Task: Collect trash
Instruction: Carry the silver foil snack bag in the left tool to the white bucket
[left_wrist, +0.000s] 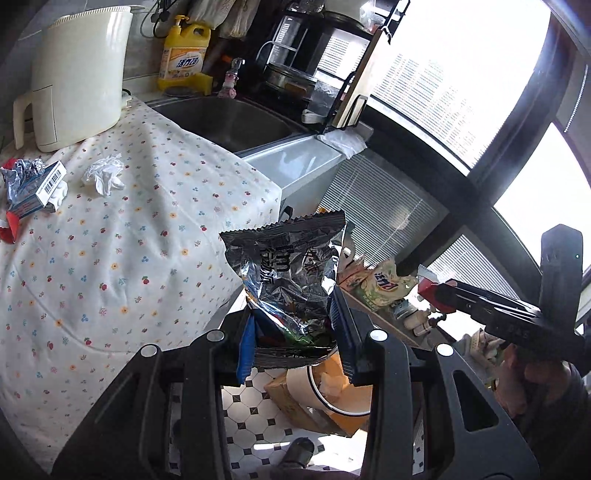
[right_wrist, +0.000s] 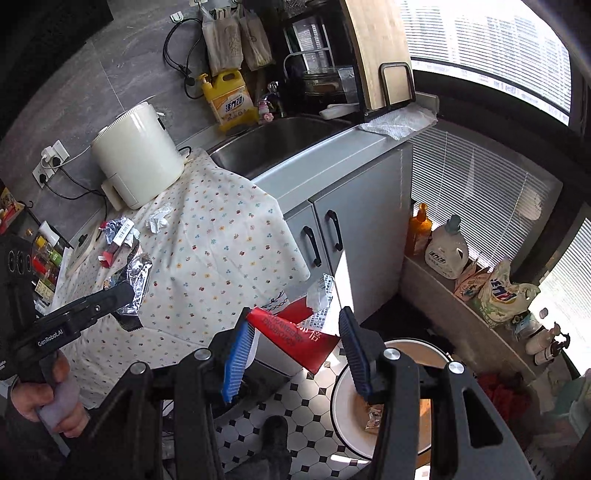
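Your left gripper (left_wrist: 295, 325) is clamped on a crinkled silver foil wrapper (left_wrist: 291, 273), which stands up toward 12 o'clock from the jaws. Your right gripper (right_wrist: 291, 343) has its jaws spread, with a red torn packet (right_wrist: 299, 332) lodged between them, above the white bin (right_wrist: 343, 398) at 5 o'clock.

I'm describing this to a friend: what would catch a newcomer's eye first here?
The crumpled silver snack bag clamped in the left gripper, off the edge of the flowered tablecloth. Next, the red carton between the right gripper's fingers, near the white bin on the floor.
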